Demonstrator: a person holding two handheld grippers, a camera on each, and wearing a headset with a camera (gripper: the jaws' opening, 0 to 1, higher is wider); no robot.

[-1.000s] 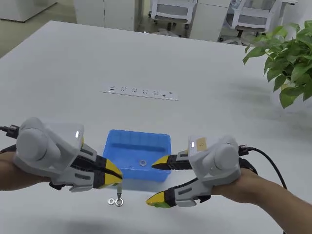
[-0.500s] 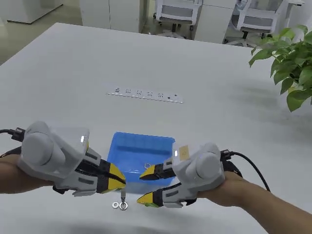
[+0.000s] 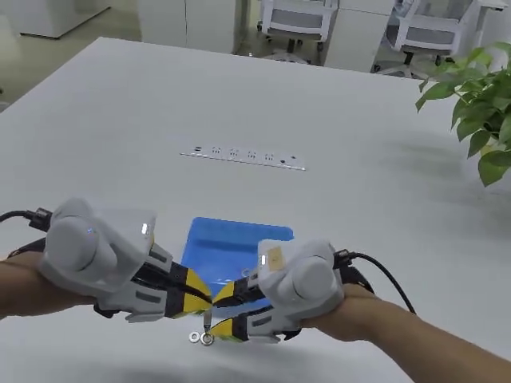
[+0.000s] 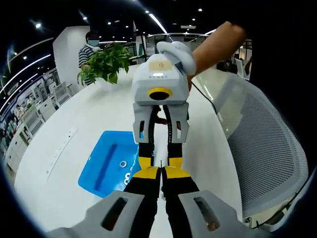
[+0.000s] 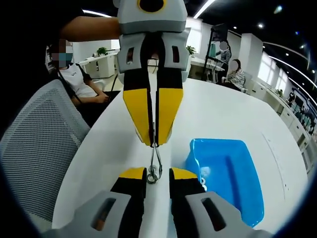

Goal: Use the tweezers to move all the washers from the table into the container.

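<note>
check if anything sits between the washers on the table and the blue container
Nothing visible lies on the table between the washers and the container. The open right gripper hangs over that stretch, one jaw on the container side of the tweezers, so it may crowd the lift.

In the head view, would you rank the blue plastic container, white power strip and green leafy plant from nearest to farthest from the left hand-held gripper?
From the left hand-held gripper:
1. Blue plastic container, beyond its tips.
2. White power strip, mid-table.
3. Green leafy plant, far right.
</note>
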